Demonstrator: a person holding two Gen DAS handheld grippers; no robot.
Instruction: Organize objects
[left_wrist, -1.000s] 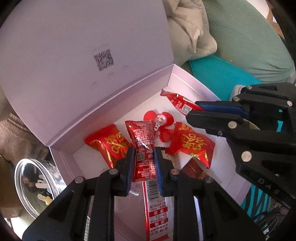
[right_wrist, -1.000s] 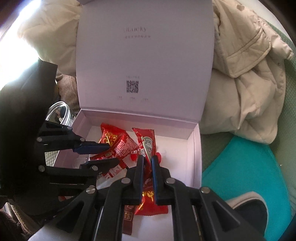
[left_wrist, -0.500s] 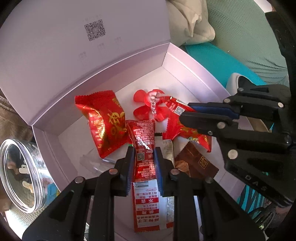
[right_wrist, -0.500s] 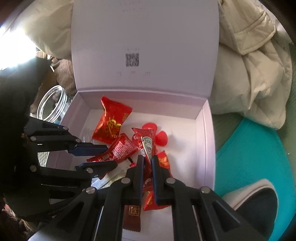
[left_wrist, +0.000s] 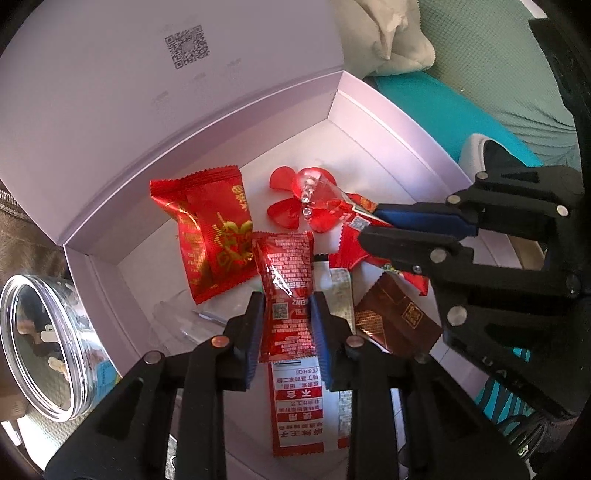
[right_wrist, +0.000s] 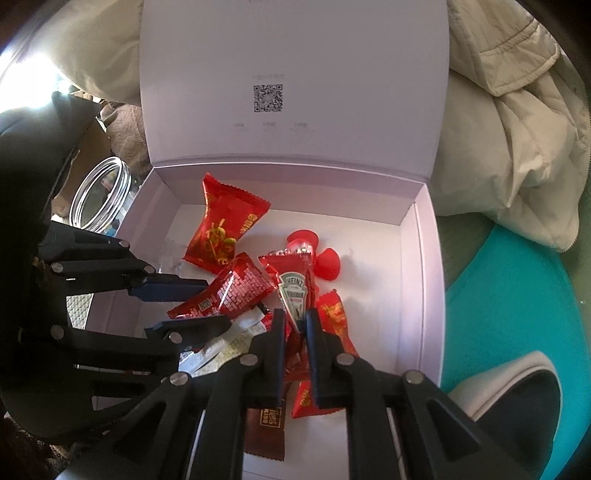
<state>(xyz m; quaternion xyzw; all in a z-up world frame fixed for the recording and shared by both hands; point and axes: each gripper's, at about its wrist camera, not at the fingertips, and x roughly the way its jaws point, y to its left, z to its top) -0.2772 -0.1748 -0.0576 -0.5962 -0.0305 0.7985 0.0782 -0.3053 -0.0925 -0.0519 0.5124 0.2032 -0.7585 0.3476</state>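
Jaws on both the left gripper (left_wrist: 287, 308) and right gripper (right_wrist: 295, 325) are starting to open around their red sauce packets, which have probably come down into the pink box (right_wrist: 419, 258) now.

The box lid (right_wrist: 291, 74) runs off the top edge in both views, and the print under its QR code (right_wrist: 268, 98) is way too faint to read. The brown packet (right_wrist: 264, 428) is half buried under the right hand-held gripper (right_wrist: 295, 321). The glass jar (left_wrist: 40, 350) at 9 o'clock gets clipped, contents just blurry bits.
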